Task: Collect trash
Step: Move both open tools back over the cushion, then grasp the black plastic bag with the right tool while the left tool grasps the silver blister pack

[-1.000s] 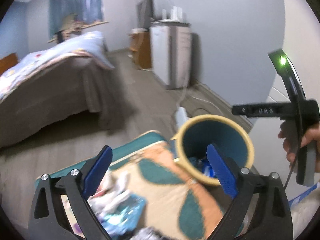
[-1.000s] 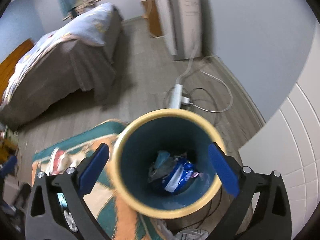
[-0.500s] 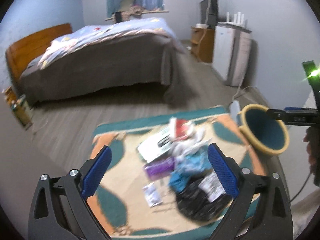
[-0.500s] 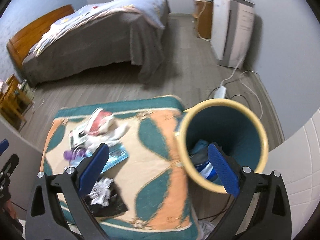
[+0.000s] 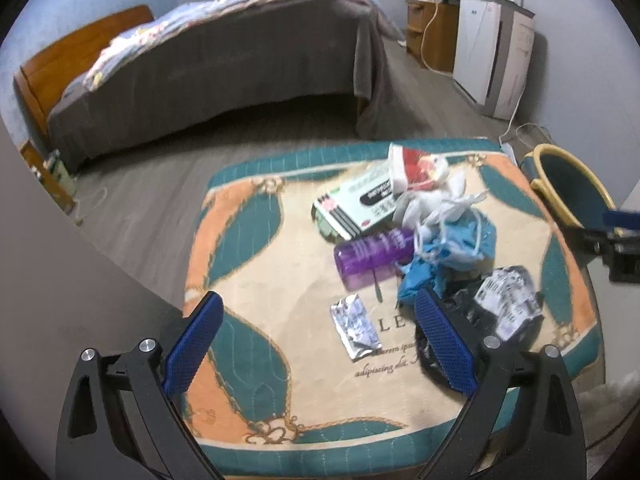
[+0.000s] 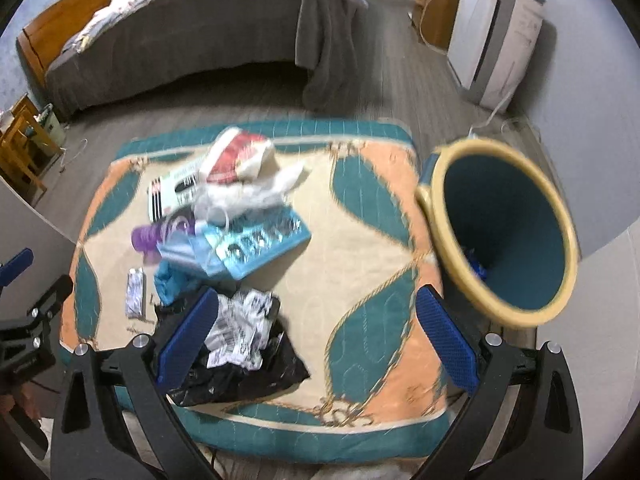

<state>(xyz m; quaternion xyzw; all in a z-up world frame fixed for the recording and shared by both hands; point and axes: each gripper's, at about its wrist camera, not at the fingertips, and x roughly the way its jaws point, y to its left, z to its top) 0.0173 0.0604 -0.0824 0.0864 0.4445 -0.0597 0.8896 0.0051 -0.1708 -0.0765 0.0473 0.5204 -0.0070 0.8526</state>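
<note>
Both tools hang above the patterned mat (image 5: pixel 256 272) with blue pads spread wide and nothing between them: the left tool (image 5: pixel 318 344) over the mat's near half, the right tool (image 6: pixel 316 340) over its near edge, beside the bin. The trash sits heaped toward the mat's far right corner: a red and white packet (image 5: pixel 412 168), a white box (image 5: pixel 356 204), a purple bottle (image 5: pixel 372 256), crumpled blue plastic (image 5: pixel 452 248), a black bag (image 6: pixel 240 372) with printed paper (image 6: pixel 240 324) on it, and a small foil wrapper (image 5: pixel 354 326) lying apart from the rest. The yellow-rimmed bin (image 6: pixel 508 232) stands just off the mat's right edge (a few wrappers already show in its bottom).

The step in hand looks like choosing the next piece. Loose, single items are the safer pick. For the foil wrapper, come straight down with the pads either side of its short width, since it lies flat and could slide. For the bottle, close across its body, not its ends. Keep one tool working at a time so they do not cross over the heap
</note>
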